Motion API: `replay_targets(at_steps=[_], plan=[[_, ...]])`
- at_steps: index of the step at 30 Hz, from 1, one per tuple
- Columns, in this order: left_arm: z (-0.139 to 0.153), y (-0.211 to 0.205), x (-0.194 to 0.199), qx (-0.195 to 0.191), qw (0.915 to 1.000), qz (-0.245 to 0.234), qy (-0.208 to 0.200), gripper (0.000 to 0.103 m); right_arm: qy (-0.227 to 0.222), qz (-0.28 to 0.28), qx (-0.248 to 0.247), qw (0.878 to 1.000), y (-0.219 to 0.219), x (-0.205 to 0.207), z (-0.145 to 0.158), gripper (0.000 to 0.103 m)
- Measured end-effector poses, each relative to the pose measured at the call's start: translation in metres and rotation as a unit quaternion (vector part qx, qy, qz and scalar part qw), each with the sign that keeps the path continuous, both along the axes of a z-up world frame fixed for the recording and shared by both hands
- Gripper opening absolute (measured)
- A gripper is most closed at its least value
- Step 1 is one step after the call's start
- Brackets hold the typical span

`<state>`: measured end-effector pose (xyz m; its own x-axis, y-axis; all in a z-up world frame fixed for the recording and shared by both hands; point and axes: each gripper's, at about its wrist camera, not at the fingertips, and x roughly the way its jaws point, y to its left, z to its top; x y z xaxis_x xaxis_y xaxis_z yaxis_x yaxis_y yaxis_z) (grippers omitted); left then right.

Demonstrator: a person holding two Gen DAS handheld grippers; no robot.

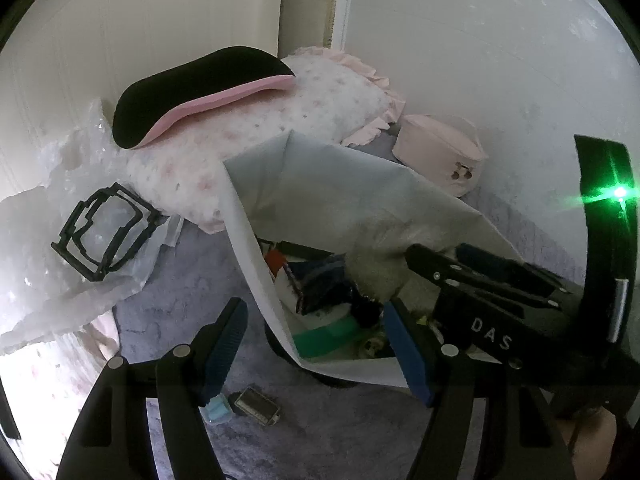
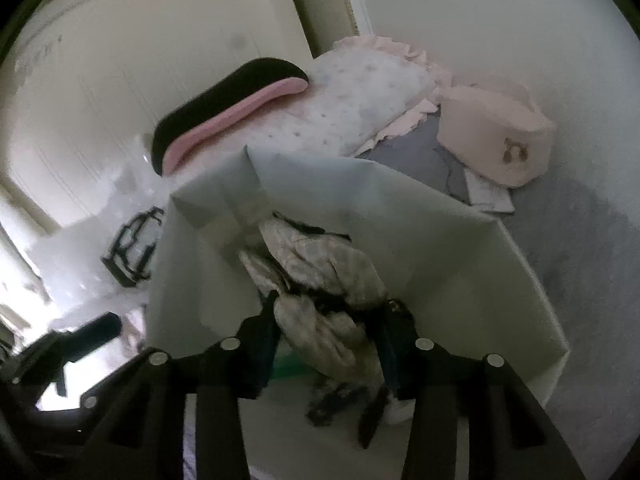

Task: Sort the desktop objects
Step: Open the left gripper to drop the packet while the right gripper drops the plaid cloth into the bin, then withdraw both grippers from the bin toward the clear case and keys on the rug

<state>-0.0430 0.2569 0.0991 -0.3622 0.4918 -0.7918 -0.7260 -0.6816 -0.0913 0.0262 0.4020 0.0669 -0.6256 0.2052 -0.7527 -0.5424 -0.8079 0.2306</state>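
A white fabric storage box [image 1: 328, 200] stands open on the purple bedspread, with several small items inside, among them a green band [image 1: 324, 338] and dark pieces. My left gripper [image 1: 316, 344] is open, its jaws astride the box's near corner. My right gripper [image 2: 326, 344] is shut on a crumpled grey-white cloth pouch [image 2: 324, 276] and holds it over the box [image 2: 460, 240]. The right gripper also shows in the left wrist view [image 1: 424, 256], over the box. A small metal item [image 1: 256, 406] and a light blue item [image 1: 218, 410] lie on the bedspread near my left fingers.
A black and pink curved pad [image 1: 200, 92] rests on a frilled pillow [image 1: 320, 104]. A pink pouch [image 1: 440, 152] sits at the back right. A black plastic frame [image 1: 104, 232] lies on crinkled clear wrap [image 1: 60, 280] at the left. White walls stand behind.
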Motion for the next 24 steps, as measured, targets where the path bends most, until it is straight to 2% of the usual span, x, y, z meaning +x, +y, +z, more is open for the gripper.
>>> replay_targets(at_steps=[2, 3, 12, 19, 24], plan=[[0.002, -0.003, 0.000, 0.005, 1.0000, 0.002, -0.001, 0.068, -0.003, -0.002, 0.014, 1.000, -0.002, 0.000, 0.003, 0.066], [0.003, -0.005, -0.001, 0.008, 1.0000, 0.004, -0.001, 0.068, -0.003, -0.001, 0.015, 1.000, -0.003, 0.000, 0.005, 0.066], [0.016, -0.040, 0.003, 0.018, 0.9996, 0.022, 0.008, 0.068, 0.011, 0.038, 0.019, 0.999, -0.028, -0.001, 0.020, 0.067], [0.023, -0.094, -0.001, 0.045, 0.9971, 0.061, 0.000, 0.068, 0.022, 0.086, 0.041, 0.995, -0.071, -0.012, 0.038, 0.066], [0.017, -0.140, 0.003, 0.057, 0.9943, 0.090, -0.002, 0.068, 0.030, 0.128, 0.055, 0.990, -0.105, -0.018, 0.045, 0.066]])
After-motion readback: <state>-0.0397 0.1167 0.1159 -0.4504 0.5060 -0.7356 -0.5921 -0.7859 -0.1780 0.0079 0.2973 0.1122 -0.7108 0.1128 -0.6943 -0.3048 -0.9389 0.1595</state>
